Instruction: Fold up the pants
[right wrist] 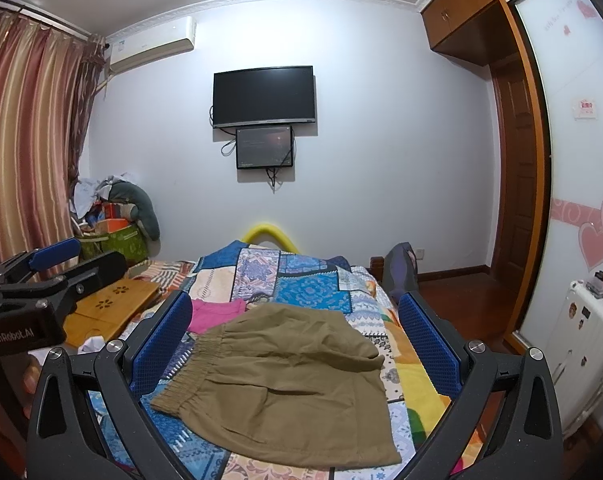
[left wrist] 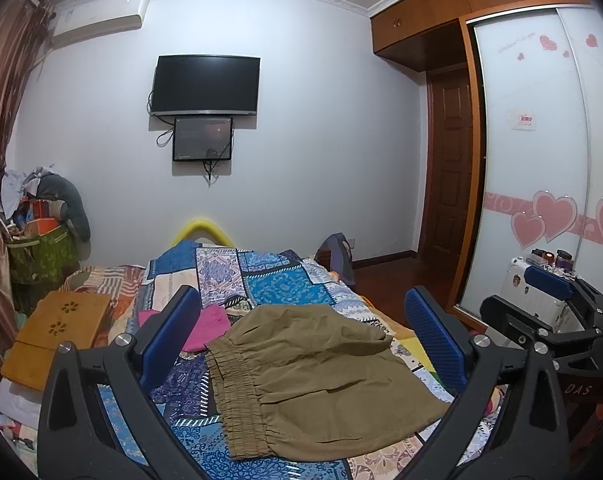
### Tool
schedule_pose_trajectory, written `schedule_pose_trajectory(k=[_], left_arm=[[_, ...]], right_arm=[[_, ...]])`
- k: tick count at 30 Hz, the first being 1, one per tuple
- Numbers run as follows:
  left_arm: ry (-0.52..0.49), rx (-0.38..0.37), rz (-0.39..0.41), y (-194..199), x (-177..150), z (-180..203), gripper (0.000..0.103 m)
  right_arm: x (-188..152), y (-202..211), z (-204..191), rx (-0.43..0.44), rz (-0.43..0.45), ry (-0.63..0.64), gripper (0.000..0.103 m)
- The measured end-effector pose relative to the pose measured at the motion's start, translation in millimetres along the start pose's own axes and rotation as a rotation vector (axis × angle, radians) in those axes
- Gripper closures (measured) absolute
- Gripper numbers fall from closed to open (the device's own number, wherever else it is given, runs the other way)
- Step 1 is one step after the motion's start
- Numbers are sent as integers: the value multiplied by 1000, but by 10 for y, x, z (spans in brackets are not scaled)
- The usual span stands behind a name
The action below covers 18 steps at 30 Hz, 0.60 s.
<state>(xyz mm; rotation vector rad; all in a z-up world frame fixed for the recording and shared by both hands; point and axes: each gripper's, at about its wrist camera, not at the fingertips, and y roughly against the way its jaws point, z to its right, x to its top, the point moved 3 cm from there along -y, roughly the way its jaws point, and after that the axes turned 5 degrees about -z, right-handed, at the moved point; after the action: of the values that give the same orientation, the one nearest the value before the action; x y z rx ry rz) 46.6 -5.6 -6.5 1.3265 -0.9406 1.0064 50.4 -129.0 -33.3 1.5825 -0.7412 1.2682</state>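
Blue ribbed pads line both claws, and both stand wide open with nothing between them: the left claw (left wrist: 301, 340) and the right claw (right wrist: 297, 344) each hover above the bed with the khaki pants (right wrist: 285, 380) framed in the gap. The pants lie flat on the patchwork quilt (right wrist: 301, 280), apparently already doubled leg over leg. The gathered elastic waistband (left wrist: 237, 392) sits at the left, and the leg hems point right toward the wardrobe side, so the long axis runs across the bed, crosswise to both claws.

The risks, as I judge them: thin, loose cloth like this could let a pad pinch only the top layer, so the fold would come up lopsided. The quilt underneath is soft too and could be caught along with it. A pink garment (right wrist: 213, 312) lies just beyond the waistband, near enough to get dragged.
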Motion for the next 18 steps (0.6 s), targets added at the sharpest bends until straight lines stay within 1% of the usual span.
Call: schedule_pose_trajectory(k=[4, 8, 9, 11, 12, 14, 15, 18], left_arm=[[7, 2, -32, -195, -54, -106, 0], [19, 15, -117, -576, -150, -279, 0], [21, 20, -144, -685, -190, -323, 0], [24, 31, -207, -936, -286, -434, 0], [31, 43, -230, -1039, -338, -482, 0], [47, 67, -263, -1216, -441, -595, 0], [52, 82, -284, -1300, -497, -646, 0], [46, 110, -348, -1597, -665, -809, 0]], right_arm=[[-56, -141, 87, -26, -26, 4, 0], [-182, -382, 269, -61, -81, 3, 0], [-240, -494, 350, -75, -107, 3, 0], [-311, -584, 439, -87, -136, 3, 0], [-376, -707, 532, -96, -171, 1, 0], [-448, -811, 624, -103, -208, -3, 0], [-509, -897, 695, -107, -242, -7, 0], [-643, -1086, 851, -127, -312, -9, 0]])
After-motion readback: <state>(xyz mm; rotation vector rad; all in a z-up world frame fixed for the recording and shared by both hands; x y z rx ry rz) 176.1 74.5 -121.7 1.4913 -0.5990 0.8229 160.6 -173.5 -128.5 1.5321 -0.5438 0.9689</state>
